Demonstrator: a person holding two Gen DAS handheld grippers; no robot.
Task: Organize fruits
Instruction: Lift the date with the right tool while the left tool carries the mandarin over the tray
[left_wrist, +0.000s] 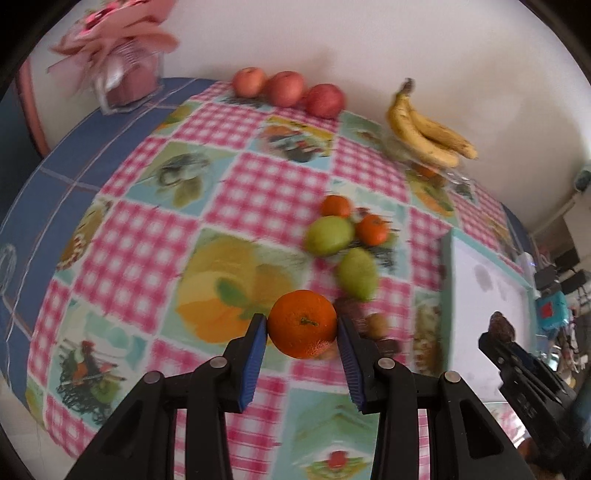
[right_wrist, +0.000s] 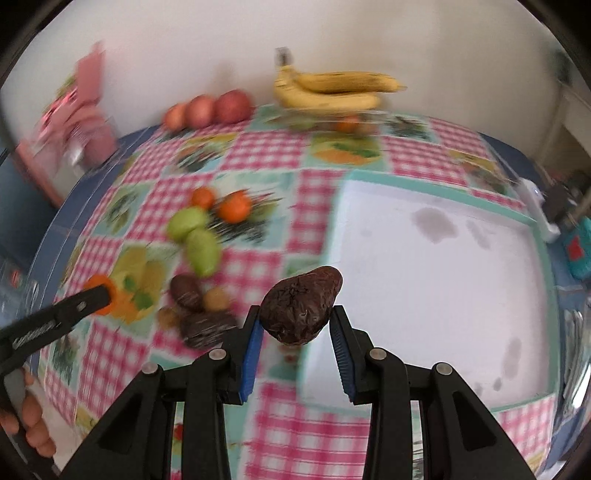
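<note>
The left gripper (left_wrist: 301, 325) pinched an orange mandarin (left_wrist: 302, 323) between its blue pads, lifted clear of the checked tablecloth (left_wrist: 258, 184). The right gripper (right_wrist: 295, 314) was clamped on a dark, wrinkled avocado (right_wrist: 300, 305), held above the near left edge of the white tray (right_wrist: 424, 280). On the cloth to the tray's left lay two green pears (right_wrist: 194, 236), two small mandarins (right_wrist: 232, 208) and more dark fruit (right_wrist: 186, 291). Three apples (left_wrist: 286, 88) sat in a row by the wall, bananas (left_wrist: 424, 129) on a glass bowl beside them
</note>
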